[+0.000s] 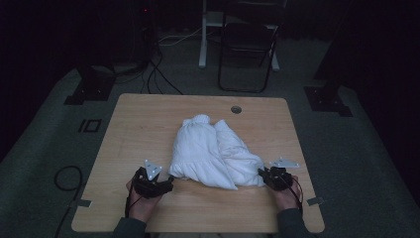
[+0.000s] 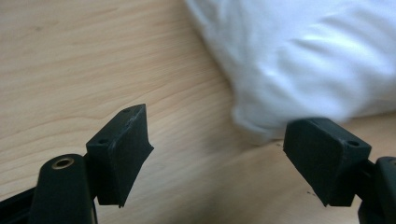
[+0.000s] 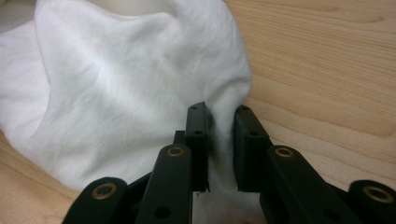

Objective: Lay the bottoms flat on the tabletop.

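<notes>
A white cloth [image 1: 213, 151] lies bunched in the middle of the wooden table [image 1: 148, 119], folded into two long lobes. My right gripper [image 1: 265, 174] sits at the cloth's near right corner, its jaws pinched on a fold of white fabric [image 3: 220, 140]. My left gripper [image 1: 168, 184] rests on the table just left of the cloth's near left corner. Its jaws stand wide apart, the cloth's edge [image 2: 261, 126] lying just ahead of the right jaw, untouched.
A round cable hole [image 1: 236, 109] is set in the table's far side. Beyond the table stand a dark folding chair [image 1: 247, 49] and a white post [image 1: 203, 34]. Cables [image 1: 67, 178] lie on the floor at the left.
</notes>
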`<control>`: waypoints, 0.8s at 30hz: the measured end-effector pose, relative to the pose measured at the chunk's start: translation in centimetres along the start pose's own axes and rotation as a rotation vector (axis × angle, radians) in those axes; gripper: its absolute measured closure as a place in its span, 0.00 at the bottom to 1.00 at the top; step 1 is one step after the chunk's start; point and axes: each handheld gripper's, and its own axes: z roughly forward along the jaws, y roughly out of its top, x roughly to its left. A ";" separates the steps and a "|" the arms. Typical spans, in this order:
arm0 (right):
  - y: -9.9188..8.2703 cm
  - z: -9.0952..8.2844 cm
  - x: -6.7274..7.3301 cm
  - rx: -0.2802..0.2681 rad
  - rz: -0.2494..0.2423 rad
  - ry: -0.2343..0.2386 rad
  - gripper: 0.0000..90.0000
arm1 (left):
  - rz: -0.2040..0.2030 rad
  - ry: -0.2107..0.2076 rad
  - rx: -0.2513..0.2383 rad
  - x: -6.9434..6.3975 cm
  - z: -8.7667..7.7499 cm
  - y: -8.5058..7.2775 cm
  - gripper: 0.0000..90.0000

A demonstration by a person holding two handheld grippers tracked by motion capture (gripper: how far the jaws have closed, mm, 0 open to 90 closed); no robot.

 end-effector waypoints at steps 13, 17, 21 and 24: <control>-0.1 0.0 0.0 -0.004 -0.003 0.001 0.87 | 0.160 -0.137 -0.079 -6.1 -1.1 2.3 0.32; -0.1 0.0 0.0 -0.005 -0.004 0.001 0.87 | 0.234 -0.075 -0.079 -7.2 0.4 2.9 0.32; 0.0 0.0 0.0 -0.003 -0.007 -0.004 0.87 | 0.257 0.050 -0.035 -6.1 2.1 2.7 0.33; 0.0 0.0 0.0 -0.003 -0.004 -0.007 0.87 | 0.206 0.082 -0.028 -4.4 1.9 2.5 0.34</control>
